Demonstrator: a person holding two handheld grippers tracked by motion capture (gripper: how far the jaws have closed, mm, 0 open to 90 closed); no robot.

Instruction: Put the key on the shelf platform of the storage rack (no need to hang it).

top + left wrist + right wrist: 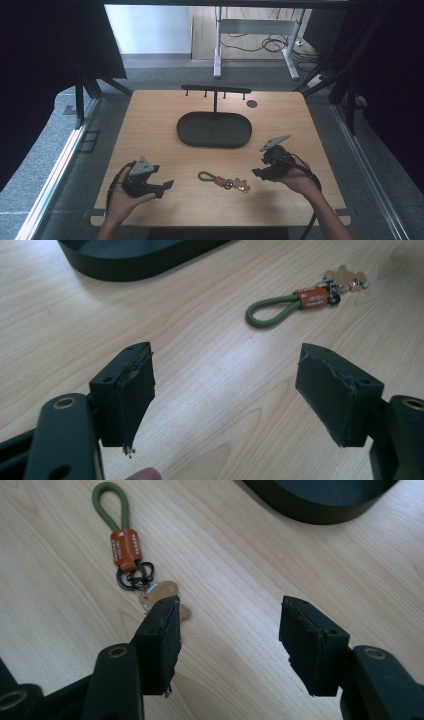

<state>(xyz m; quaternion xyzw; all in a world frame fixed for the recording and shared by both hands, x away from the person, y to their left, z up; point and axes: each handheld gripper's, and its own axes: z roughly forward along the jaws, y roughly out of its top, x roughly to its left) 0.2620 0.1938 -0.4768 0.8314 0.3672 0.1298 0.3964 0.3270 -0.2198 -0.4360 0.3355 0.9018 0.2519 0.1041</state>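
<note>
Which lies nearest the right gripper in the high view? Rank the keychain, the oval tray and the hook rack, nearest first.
From the right gripper:
1. Keychain, just to its left on the near part of the table.
2. Oval tray, farther back, mid-table.
3. Hook rack, standing behind the tray near the far edge.

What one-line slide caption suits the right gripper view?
Open right gripper poised above a green-looped keychain on a wooden table.

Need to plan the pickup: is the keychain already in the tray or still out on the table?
Out. The keychain lies flat on the table, in front of the tray.
</note>
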